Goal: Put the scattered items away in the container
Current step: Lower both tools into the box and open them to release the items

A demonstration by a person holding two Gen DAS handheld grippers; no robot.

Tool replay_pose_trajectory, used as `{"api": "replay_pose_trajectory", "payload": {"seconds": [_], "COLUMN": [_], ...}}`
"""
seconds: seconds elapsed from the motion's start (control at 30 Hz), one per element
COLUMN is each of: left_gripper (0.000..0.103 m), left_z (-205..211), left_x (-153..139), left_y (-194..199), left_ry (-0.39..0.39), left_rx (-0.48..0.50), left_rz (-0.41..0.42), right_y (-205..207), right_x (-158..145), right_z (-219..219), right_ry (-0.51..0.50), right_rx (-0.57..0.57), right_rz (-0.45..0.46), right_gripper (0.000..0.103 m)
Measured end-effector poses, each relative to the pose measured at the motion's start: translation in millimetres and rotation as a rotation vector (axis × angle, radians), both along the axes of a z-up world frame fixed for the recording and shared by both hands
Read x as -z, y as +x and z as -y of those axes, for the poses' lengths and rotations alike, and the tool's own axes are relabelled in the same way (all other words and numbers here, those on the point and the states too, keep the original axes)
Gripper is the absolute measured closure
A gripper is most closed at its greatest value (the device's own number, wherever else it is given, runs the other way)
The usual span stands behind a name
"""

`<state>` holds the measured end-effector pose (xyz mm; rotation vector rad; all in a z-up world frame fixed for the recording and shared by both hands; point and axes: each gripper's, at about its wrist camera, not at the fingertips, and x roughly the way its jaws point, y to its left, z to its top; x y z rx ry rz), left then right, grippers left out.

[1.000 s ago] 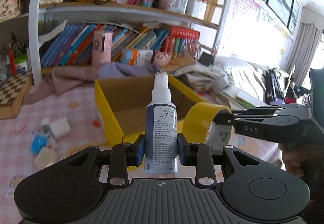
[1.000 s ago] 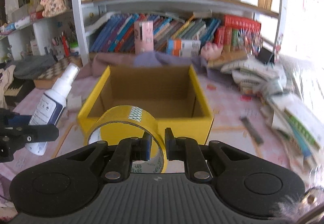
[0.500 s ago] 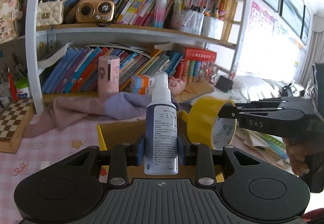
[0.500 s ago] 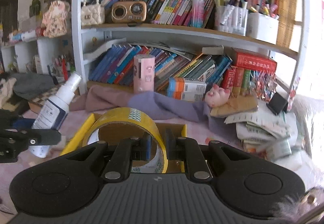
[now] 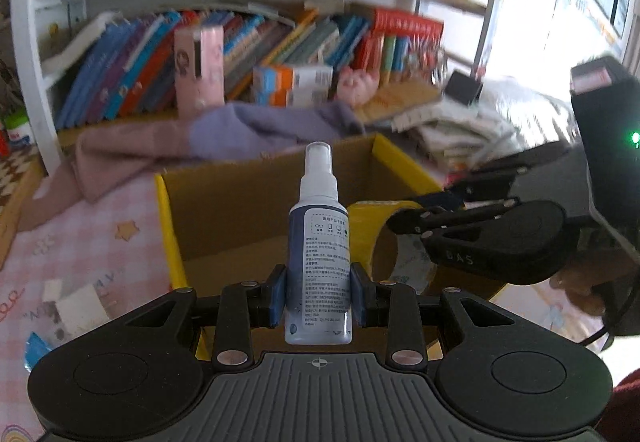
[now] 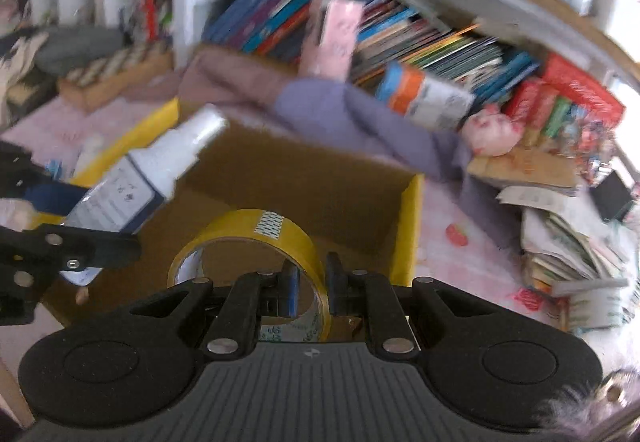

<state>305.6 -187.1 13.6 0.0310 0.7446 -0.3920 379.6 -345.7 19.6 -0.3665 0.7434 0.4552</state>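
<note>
My left gripper (image 5: 319,296) is shut on a white and blue spray bottle (image 5: 319,242), held upright over the front edge of the open yellow cardboard box (image 5: 168,226). My right gripper (image 6: 311,286) is shut on the rim of a yellow tape roll (image 6: 256,238), held over the inside of the box (image 6: 408,226). In the left wrist view the tape roll (image 5: 364,226) and right gripper (image 5: 416,220) hang over the box's right part. In the right wrist view the bottle (image 6: 140,186) tilts over the box's left side.
The box stands on a pink checked cloth (image 5: 80,238). Small white and blue items (image 5: 76,306) lie left of it. A purple cloth (image 5: 256,126) and a bookshelf (image 5: 280,42) are behind it. Stacked papers (image 6: 568,238) lie to the right.
Both grippers tipped down and moved over the box with their loads. The views dropped from the shelves to the box's inside, and the tape roll now hangs lower inside the box opening.
</note>
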Motion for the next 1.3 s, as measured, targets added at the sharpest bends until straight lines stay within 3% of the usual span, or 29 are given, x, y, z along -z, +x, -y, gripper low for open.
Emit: {"api": "replay_pose_trajectory", "payload": {"seconds": [0.27,0.5,1.03,1.1,1.17,1.23,1.27,1.3], "left_gripper": [0.072,0.072,0.071,0.068,0.062,0.045,0.033,0.028], "left_z": [10.4,10.2,14.1,13.9,13.1,13.6,14.0,14.0], "left_x": [27.0,31.4,32.6,31.6,28.6,22.6,18.8,15.2], "left_y": [16.8,16.2,11.1,10.2,6.1,-2.1,-7.6,-13.4], "left_ry": [0.073,0.067,0.084,0.086,0.086,0.082,0.085,0.091], "left_rx": [0.015,0.029,0.053,0.042,0.032,0.027,0.014,0.002], "left_rz": [-0.103,-0.098,-0.064,-0.054,-0.025,0.02,0.05,0.08], "right_y": [23.5,24.0,9.6,8.5,6.7,3.4,2.4,0.7], "right_x": [27.1,47.6,48.0,46.6,42.8,37.5,35.7,33.5], "right_z": [-20.1,-21.9,-17.8,-18.6,-18.6,-18.2,-18.4,-18.1], "right_ry": [-0.151,-0.194,-0.192,-0.197,-0.183,-0.151,-0.135,-0.117], "right_rx": [-0.117,-0.127,-0.05,-0.047,-0.043,-0.043,-0.037,-0.029], "right_rz": [-0.12,-0.191,-0.235,-0.223,-0.187,-0.152,-0.149,-0.143], "right_gripper": [0.09,0.093,0.095,0.093,0.08,0.068,0.066,0.063]}}
